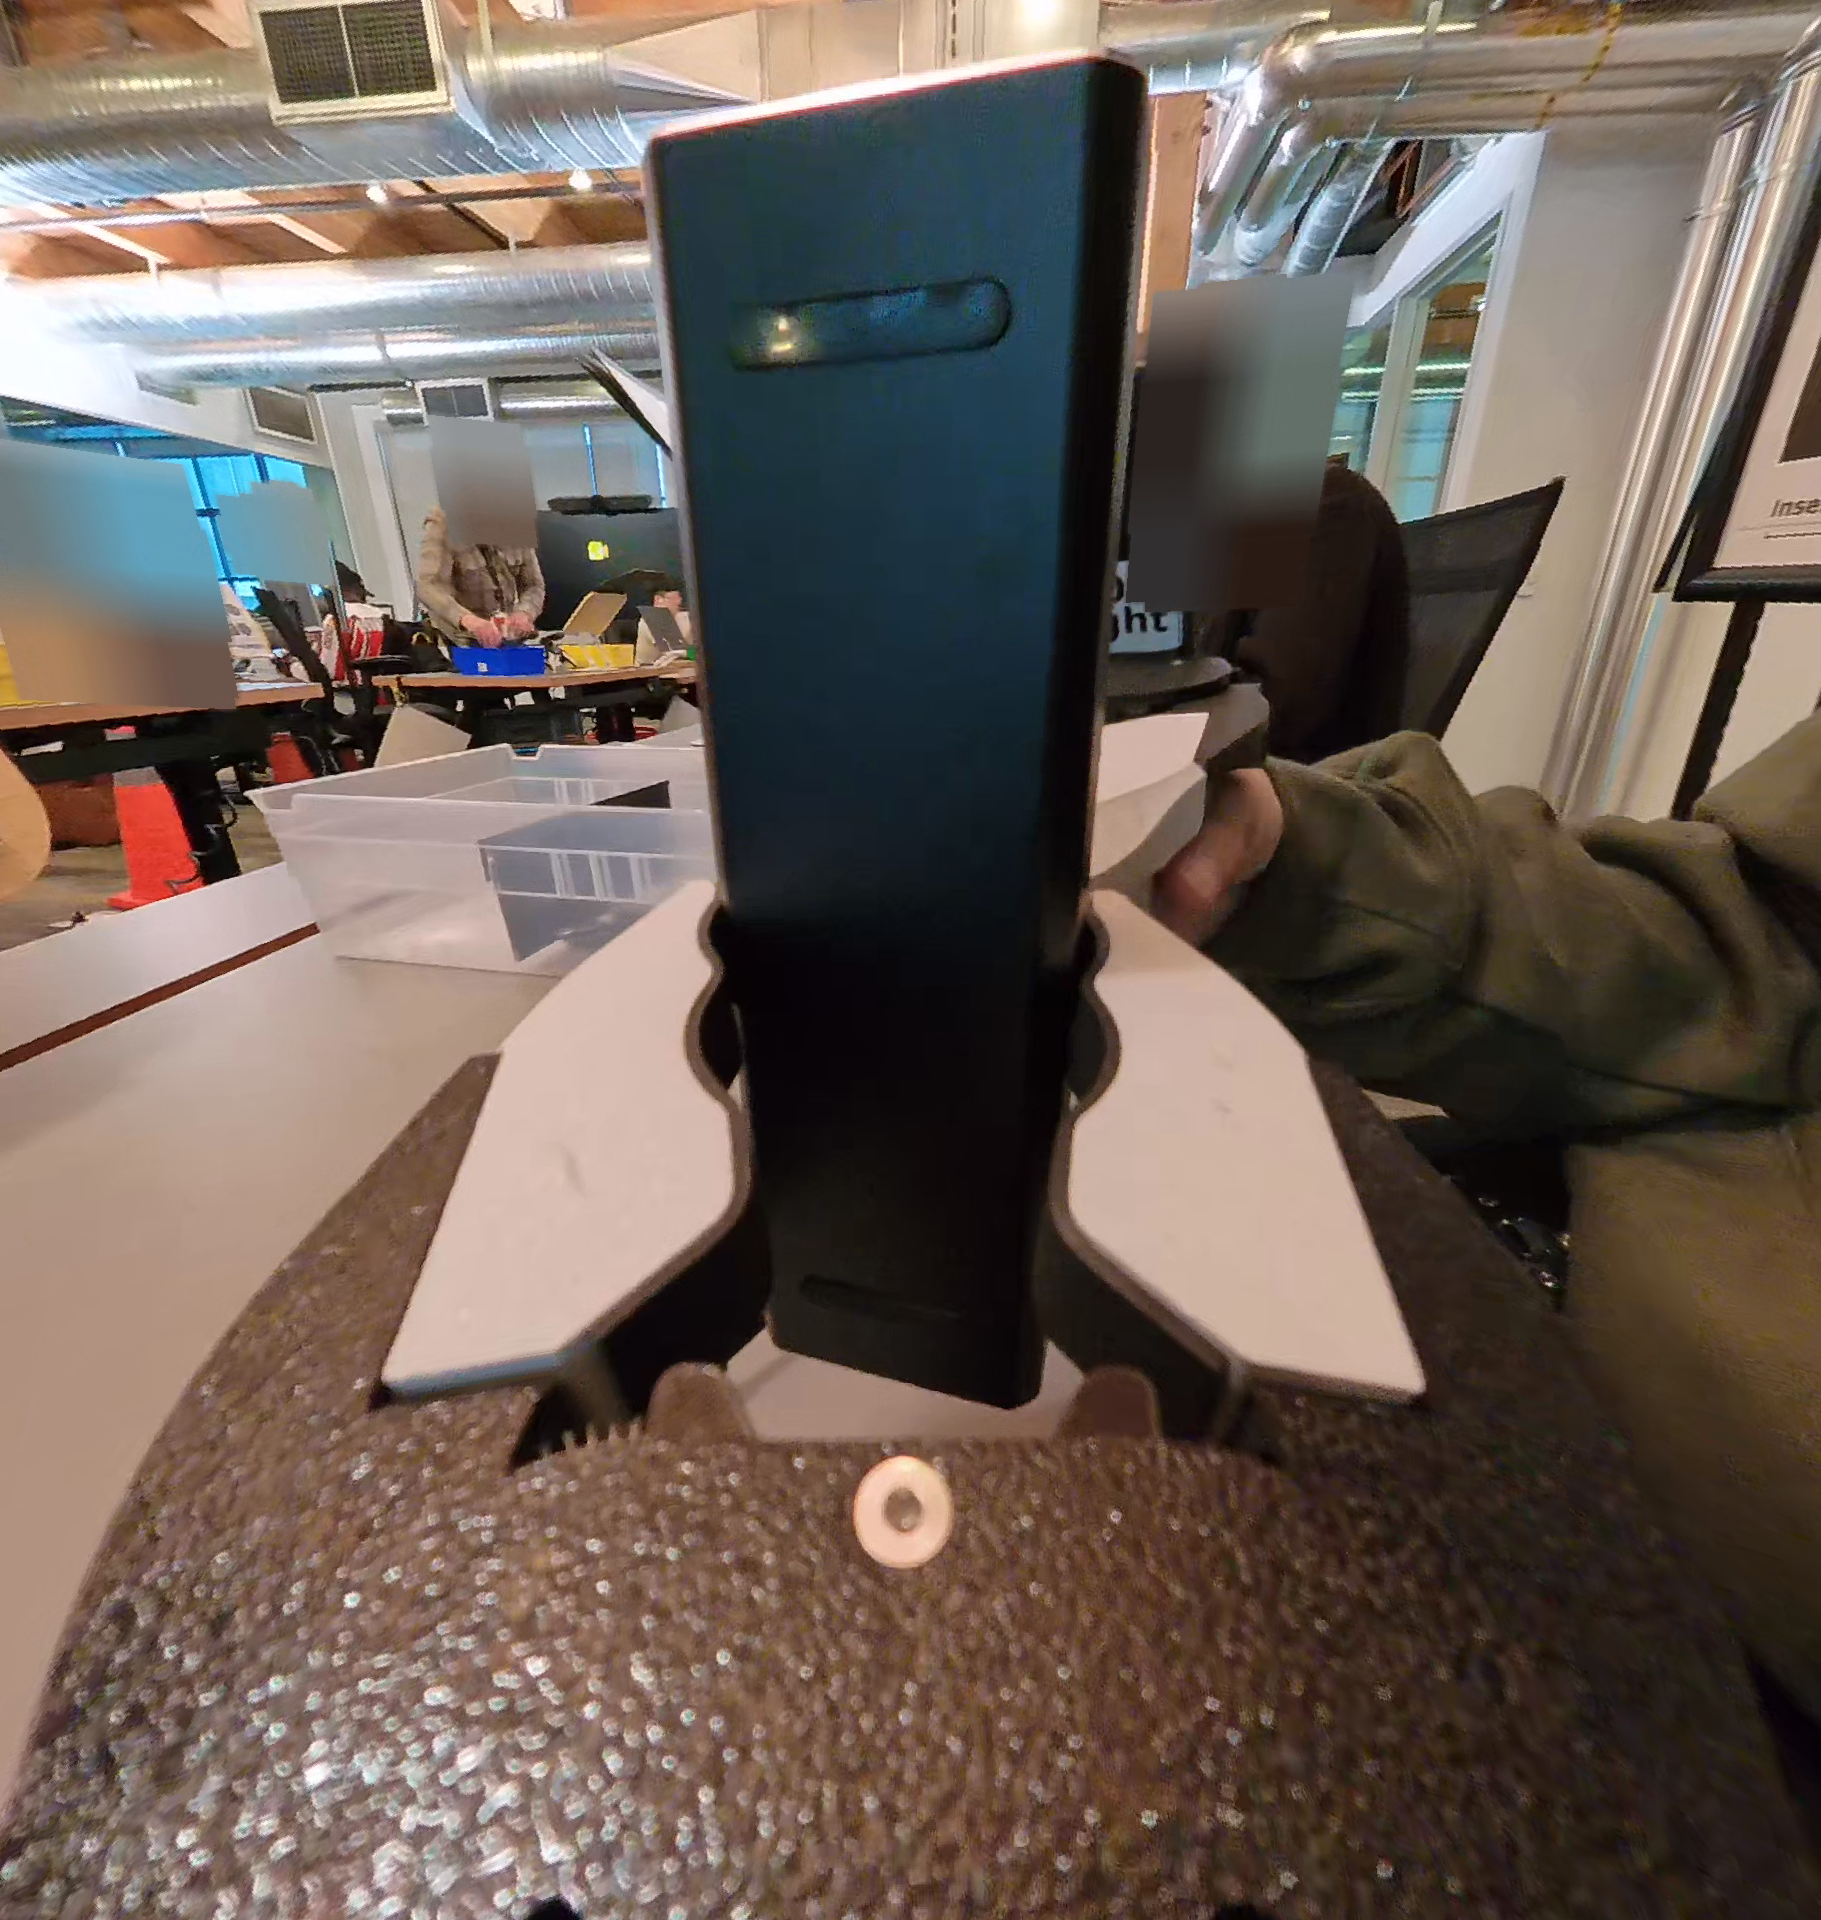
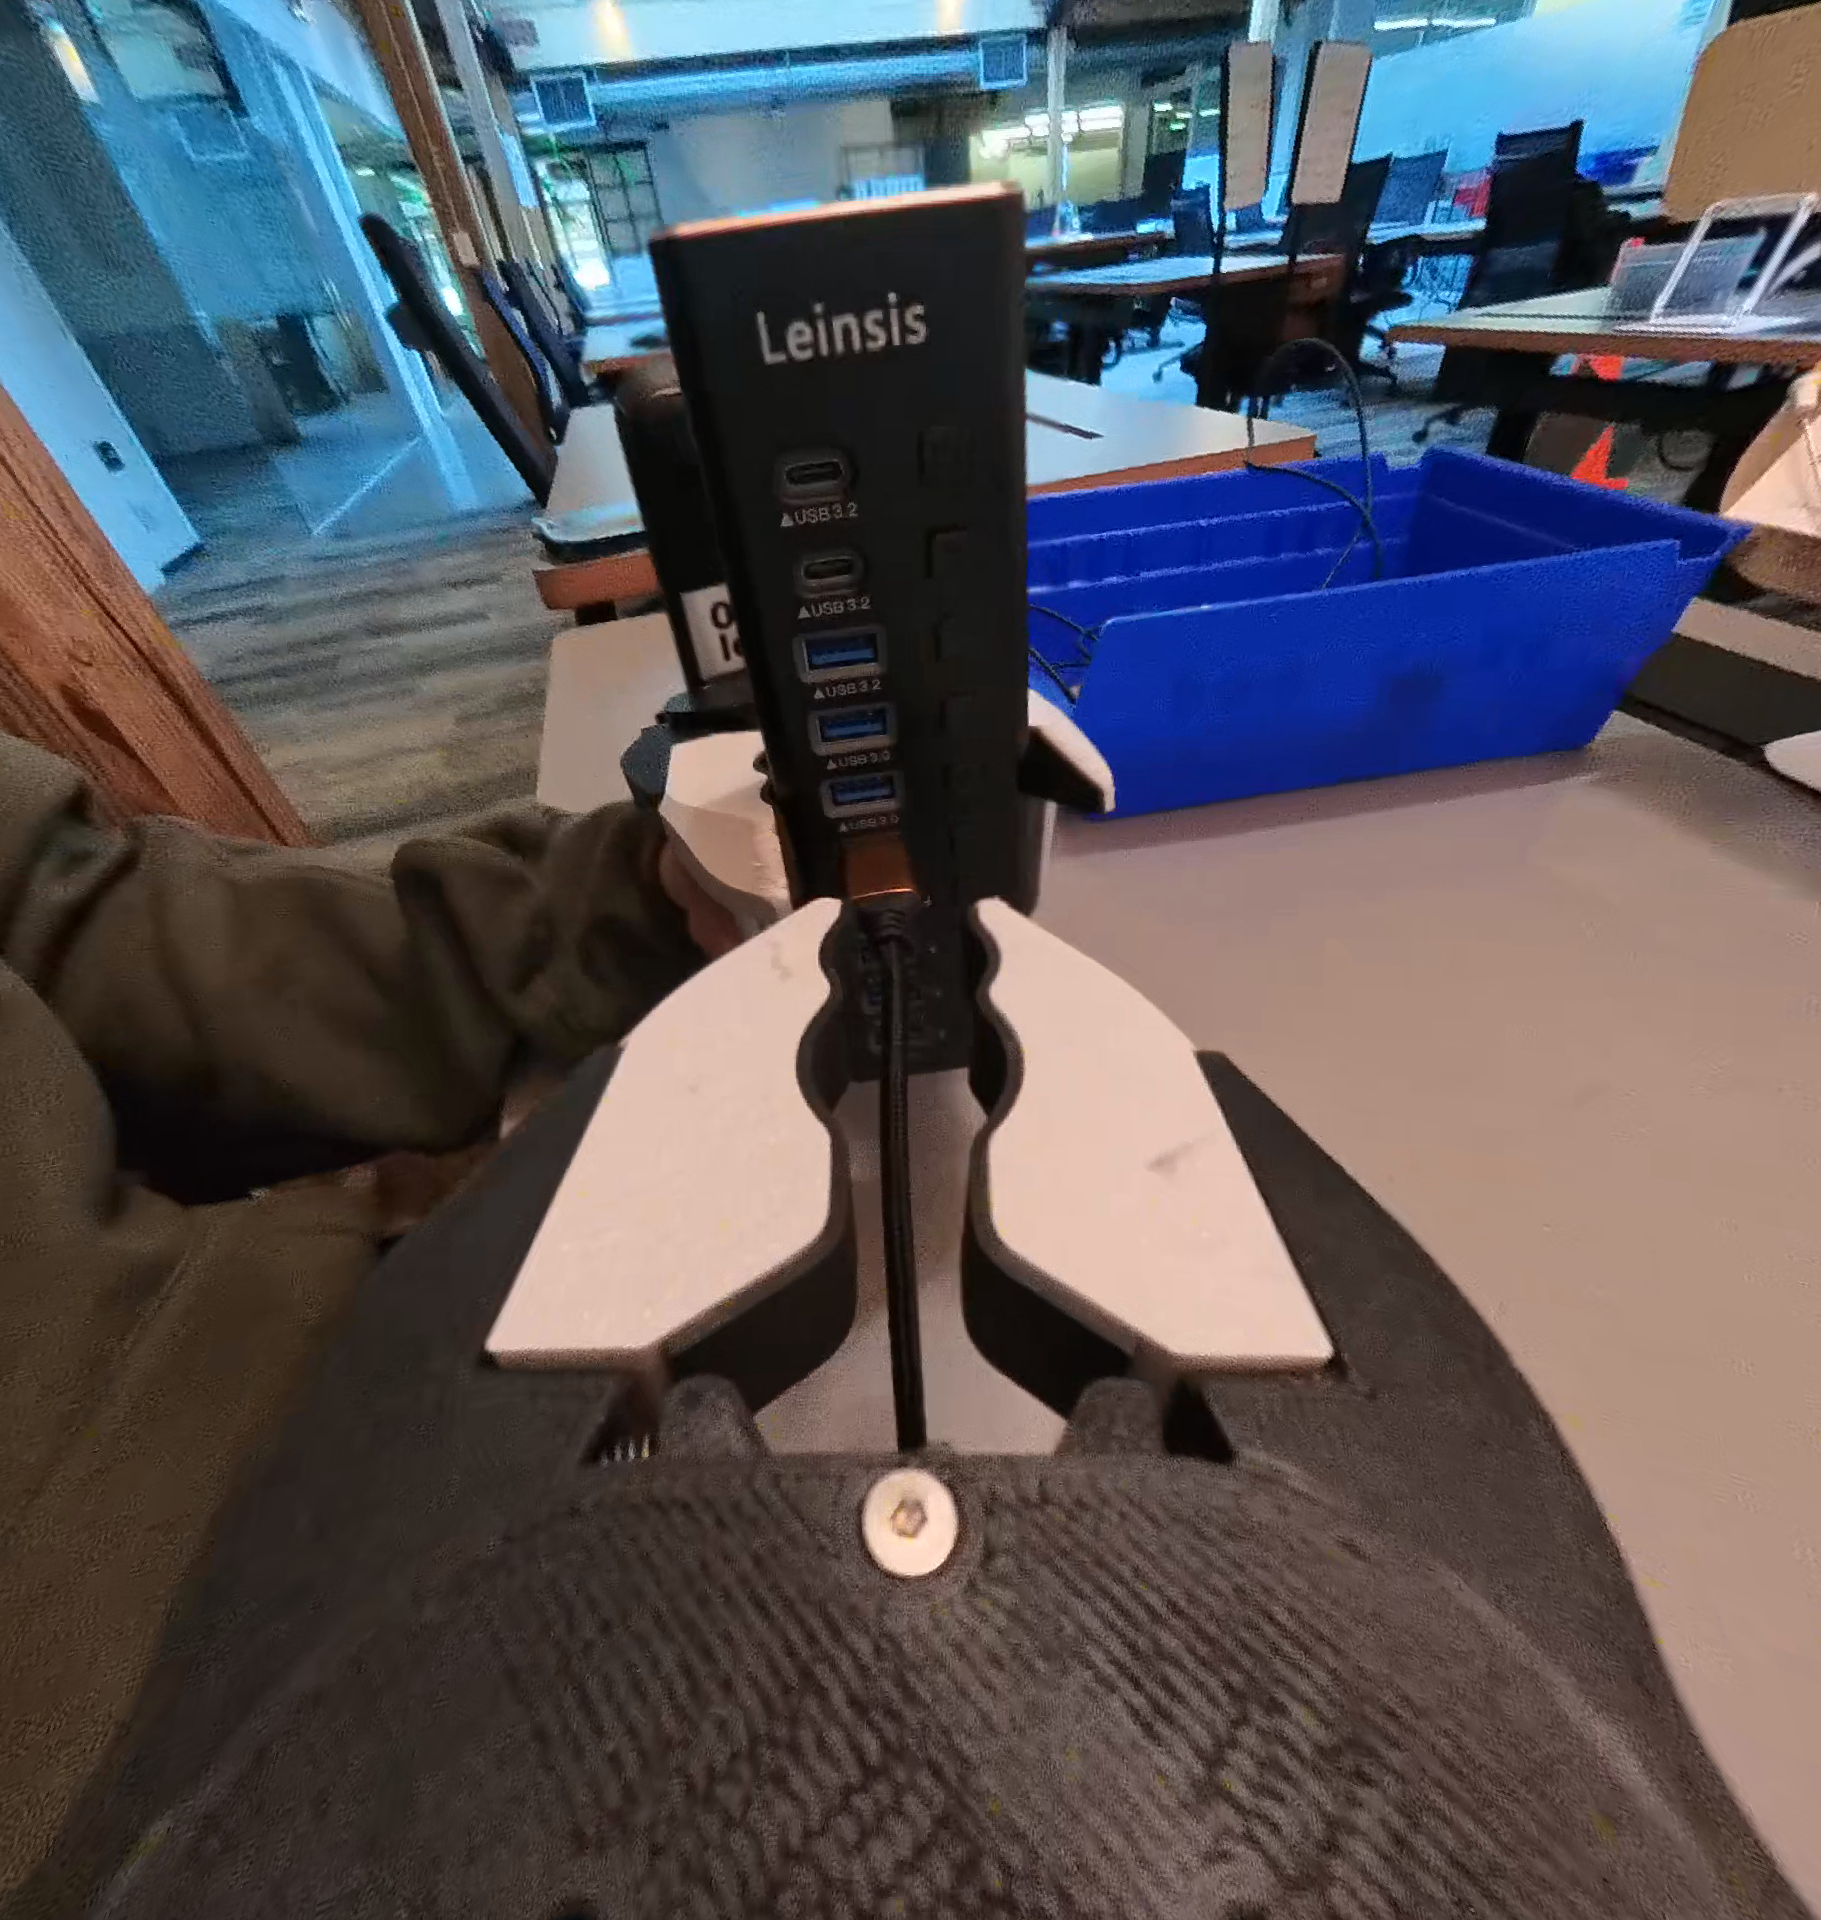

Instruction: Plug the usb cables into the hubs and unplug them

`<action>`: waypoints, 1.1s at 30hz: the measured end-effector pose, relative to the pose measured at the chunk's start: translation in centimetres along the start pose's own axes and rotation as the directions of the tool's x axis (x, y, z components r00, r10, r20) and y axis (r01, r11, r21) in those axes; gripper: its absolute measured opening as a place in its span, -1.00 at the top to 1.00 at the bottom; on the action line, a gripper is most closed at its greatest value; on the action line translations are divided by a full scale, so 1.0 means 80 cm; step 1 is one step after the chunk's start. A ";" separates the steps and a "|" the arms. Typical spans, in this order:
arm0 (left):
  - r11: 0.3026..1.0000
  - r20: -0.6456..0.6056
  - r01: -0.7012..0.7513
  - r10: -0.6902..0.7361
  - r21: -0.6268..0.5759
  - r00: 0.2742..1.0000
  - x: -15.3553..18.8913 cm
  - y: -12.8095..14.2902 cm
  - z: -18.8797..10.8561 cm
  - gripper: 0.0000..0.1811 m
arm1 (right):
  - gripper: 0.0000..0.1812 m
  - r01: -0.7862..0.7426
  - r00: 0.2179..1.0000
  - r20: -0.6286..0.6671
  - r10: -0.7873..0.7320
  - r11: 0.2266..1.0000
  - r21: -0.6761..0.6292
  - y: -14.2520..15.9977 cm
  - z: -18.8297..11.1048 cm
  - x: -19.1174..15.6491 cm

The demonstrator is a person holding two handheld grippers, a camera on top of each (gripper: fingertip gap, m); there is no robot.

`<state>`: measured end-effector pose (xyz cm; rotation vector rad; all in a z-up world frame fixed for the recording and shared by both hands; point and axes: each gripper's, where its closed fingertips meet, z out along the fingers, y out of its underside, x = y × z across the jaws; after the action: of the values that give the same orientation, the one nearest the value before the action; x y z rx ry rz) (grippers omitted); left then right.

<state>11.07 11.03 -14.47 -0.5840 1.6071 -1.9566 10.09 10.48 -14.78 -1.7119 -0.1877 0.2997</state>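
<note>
My left gripper (image 1: 895, 935) is shut on a black USB hub (image 1: 885, 623) and holds it upright above the table, its plain back towards this camera. In the right wrist view the hub's port face (image 2: 864, 540) shows two small oval ports above three blue ports. My right gripper (image 2: 901, 935) is shut on the black plug (image 2: 901, 997) of a braided USB cable (image 2: 901, 1247). The plug's copper-coloured tip (image 2: 880, 868) meets the hub just below the lowest blue port; how deep it sits is hidden. The left gripper's white fingers (image 2: 1070, 758) clasp the hub's sides.
A clear plastic bin (image 1: 449, 862) stands on the grey table (image 1: 158, 1143) behind the hub. A blue divided bin (image 2: 1353, 644) with a black cable (image 2: 1342, 488) stands far right. An olive sleeve (image 1: 1508, 935) and a hand (image 1: 1228, 842) are close by. A framed sign (image 1: 1799, 364) stands right.
</note>
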 end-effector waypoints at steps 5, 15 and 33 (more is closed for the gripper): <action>1.000 -0.010 0.004 -0.004 0.001 1.000 0.003 0.001 0.004 0.33 | 0.78 0.069 0.998 0.001 -0.069 0.996 -0.055 0.020 0.006 -0.007; 1.000 -0.025 0.007 -0.007 0.025 1.000 0.007 -0.002 0.005 0.33 | 0.82 0.068 0.998 -0.015 -0.067 0.996 0.063 0.005 0.004 -0.008; 0.997 -0.045 0.063 -0.061 0.047 0.997 0.006 -0.003 0.001 0.33 | 0.85 0.092 0.996 -0.012 -0.091 0.990 0.103 0.003 0.008 -0.010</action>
<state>10.71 10.66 -14.22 -0.5816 1.5805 -2.0608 9.13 10.79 -15.00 -1.5968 -0.2407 0.2309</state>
